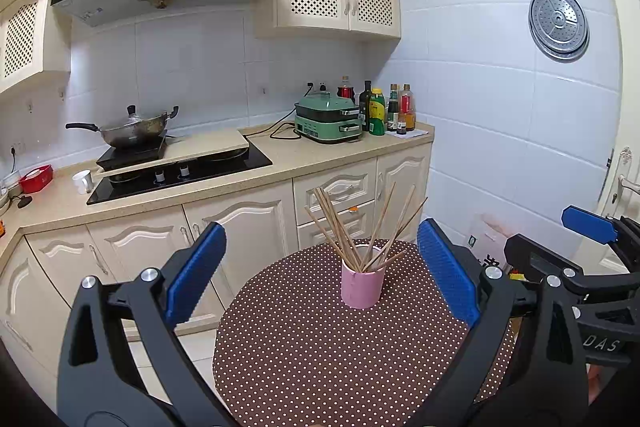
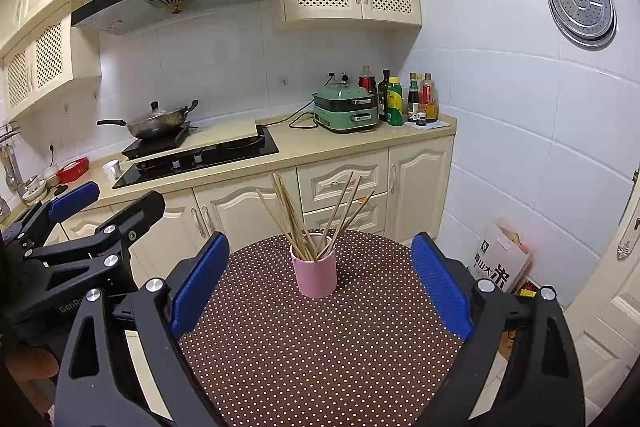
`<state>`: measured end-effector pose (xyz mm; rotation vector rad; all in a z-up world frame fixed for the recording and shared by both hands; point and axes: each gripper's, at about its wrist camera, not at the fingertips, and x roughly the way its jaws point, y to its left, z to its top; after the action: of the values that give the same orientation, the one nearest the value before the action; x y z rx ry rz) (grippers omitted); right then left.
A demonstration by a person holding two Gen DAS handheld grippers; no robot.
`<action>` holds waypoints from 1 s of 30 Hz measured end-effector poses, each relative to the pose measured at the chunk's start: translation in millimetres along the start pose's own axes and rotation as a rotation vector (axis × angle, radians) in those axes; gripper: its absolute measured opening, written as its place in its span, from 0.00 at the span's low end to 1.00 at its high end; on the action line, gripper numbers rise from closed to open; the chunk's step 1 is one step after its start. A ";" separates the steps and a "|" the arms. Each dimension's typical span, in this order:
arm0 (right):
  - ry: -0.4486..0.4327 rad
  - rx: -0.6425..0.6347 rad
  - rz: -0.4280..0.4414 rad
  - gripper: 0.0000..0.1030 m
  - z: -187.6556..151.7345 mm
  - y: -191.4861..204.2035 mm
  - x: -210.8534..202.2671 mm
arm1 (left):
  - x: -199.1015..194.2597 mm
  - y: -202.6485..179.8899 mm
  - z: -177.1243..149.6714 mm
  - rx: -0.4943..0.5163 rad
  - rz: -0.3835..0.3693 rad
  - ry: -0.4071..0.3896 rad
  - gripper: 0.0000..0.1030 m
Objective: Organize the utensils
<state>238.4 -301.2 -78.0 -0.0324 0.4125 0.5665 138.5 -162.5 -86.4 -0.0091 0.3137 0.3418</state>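
A pink cup [image 1: 362,287] [image 2: 315,275] stands upright on a round table with a brown polka-dot cloth [image 1: 320,355] [image 2: 320,355]. Several wooden chopsticks [image 1: 340,227] [image 2: 292,215] stand fanned out in it. My left gripper [image 1: 320,267] is open and empty, raised above the table's near side, with the cup seen between its blue fingers [image 1: 196,271]. My right gripper [image 2: 320,275] is also open and empty, held beside the left one at about the same height. Each gripper shows at the edge of the other's view, the right one [image 1: 592,227] and the left one [image 2: 76,197].
Behind the table runs a counter [image 1: 280,163] with a stove and wok [image 1: 132,131], a green cooker [image 1: 328,119] and bottles [image 1: 384,111]. Cream cabinets [image 1: 240,227] stand below it. A rice bag [image 2: 500,263] leans against the tiled wall at right, near a door [image 2: 624,267].
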 end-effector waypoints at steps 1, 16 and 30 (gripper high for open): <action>0.002 0.001 0.000 0.86 0.2 -0.1 0.4 | 0.0 0.1 0.1 0.001 0.000 0.000 0.92; 0.001 0.005 0.002 0.86 0.8 -3.0 2.1 | 1.1 1.4 1.0 0.005 0.004 -0.001 0.92; 0.005 0.007 0.001 0.86 -0.4 -3.7 3.6 | 3.6 0.7 1.4 0.010 0.006 0.003 0.92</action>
<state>242.9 -302.5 -80.1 -0.0266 0.4194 0.5660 141.9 -160.6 -86.1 0.0011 0.3180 0.3462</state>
